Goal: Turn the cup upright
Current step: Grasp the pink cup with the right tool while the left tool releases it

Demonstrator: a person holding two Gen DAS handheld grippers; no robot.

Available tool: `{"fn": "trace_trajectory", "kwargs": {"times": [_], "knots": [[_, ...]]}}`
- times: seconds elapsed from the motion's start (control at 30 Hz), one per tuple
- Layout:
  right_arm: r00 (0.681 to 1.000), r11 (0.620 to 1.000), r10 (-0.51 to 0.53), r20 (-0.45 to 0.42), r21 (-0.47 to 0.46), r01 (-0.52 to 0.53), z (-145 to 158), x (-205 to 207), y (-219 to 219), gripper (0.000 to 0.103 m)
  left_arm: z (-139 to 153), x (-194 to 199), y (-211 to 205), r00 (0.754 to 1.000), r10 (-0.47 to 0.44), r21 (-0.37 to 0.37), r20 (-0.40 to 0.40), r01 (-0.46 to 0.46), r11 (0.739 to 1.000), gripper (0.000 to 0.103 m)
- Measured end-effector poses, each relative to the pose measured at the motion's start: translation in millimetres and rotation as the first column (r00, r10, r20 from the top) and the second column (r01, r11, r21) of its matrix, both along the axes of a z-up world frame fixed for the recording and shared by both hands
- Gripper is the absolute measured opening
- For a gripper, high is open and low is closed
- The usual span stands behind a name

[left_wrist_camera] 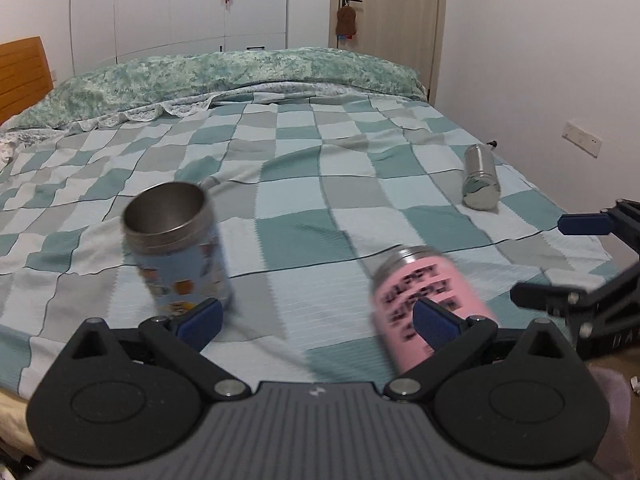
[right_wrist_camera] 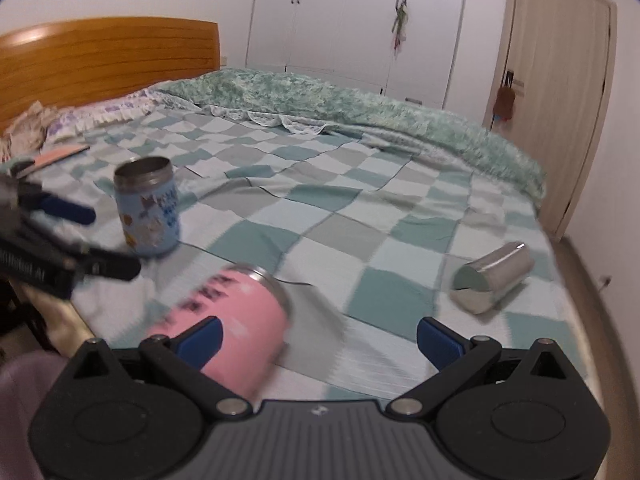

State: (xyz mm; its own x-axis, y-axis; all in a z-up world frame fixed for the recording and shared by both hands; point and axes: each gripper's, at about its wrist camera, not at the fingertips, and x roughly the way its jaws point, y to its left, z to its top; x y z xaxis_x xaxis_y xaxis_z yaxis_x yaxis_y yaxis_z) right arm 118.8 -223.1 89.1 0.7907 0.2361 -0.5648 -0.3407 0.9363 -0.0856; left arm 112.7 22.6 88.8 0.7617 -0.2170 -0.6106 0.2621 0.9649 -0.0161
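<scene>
A blue patterned steel cup (left_wrist_camera: 180,248) stands upright, mouth up, on the checked bedspread; it also shows in the right wrist view (right_wrist_camera: 150,210). A pink cup with black lettering (left_wrist_camera: 428,300) lies on its side near the bed's front edge, also in the right wrist view (right_wrist_camera: 236,320). A plain steel cup (left_wrist_camera: 480,178) lies on its side farther right, also in the right wrist view (right_wrist_camera: 492,278). My left gripper (left_wrist_camera: 318,322) is open and empty, between the blue and pink cups. My right gripper (right_wrist_camera: 318,338) is open and empty, its left finger over the pink cup.
The bed carries a green rolled quilt (left_wrist_camera: 240,76) along the far side and pillows by the wooden headboard (right_wrist_camera: 108,60). A wall and door stand beyond the bed (left_wrist_camera: 388,20). Small items lie near the pillows (right_wrist_camera: 56,156).
</scene>
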Motion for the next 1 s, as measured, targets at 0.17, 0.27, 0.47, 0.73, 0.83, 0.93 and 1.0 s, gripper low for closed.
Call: {"fn": "trace_trajectory", "kwargs": {"times": [0.17, 0.27, 0.47, 0.73, 0.83, 0.93, 1.0], "knots": [[0.995, 0.998, -0.039, -0.09, 0.05, 0.043, -3.6, 23.5, 32.7, 0.103, -14.2, 9.1, 43.8, 1.0, -0.011, -0.04, -0.003, 0.011, 0.999, 0.103], [0.987, 0.996, -0.06, -0.151, 0.049, 0.068, -10.2, 37.9, 50.6, 0.103, -23.5, 14.9, 64.8, 1.0, -0.014, -0.069, -0.017, 0.012, 0.998, 0.103], [0.953, 0.99, -0.122, -0.276, 0.041, 0.138, -28.4, 65.1, 70.1, 0.103, -41.3, 24.0, 88.2, 0.999, -0.025, -0.096, -0.032, 0.022, 0.995, 0.103], [0.91, 0.982, -0.139, -0.39, 0.064, 0.177, -41.4, 89.5, 77.7, 0.091, -52.9, 33.6, 94.9, 0.998, -0.051, -0.118, -0.045, 0.046, 0.992, 0.103], [0.888, 0.98, -0.151, -0.433, 0.054, 0.193, -47.1, 97.1, 78.3, 0.087, -54.5, 36.1, 95.9, 0.997, -0.054, -0.124, -0.046, 0.048, 0.991, 0.103], [0.884, 0.981, -0.137, -0.448, 0.062, 0.183, -47.0, 98.8, 75.8, 0.087, -54.9, 36.4, 97.1, 0.997, -0.057, -0.129, -0.045, 0.05, 0.99, 0.103], [0.885, 0.981, -0.13, -0.447, 0.075, 0.181, -45.6, 98.1, 72.5, 0.087, -54.8, 36.5, 97.0, 0.997, -0.057, -0.13, -0.044, 0.051, 0.99, 0.103]]}}
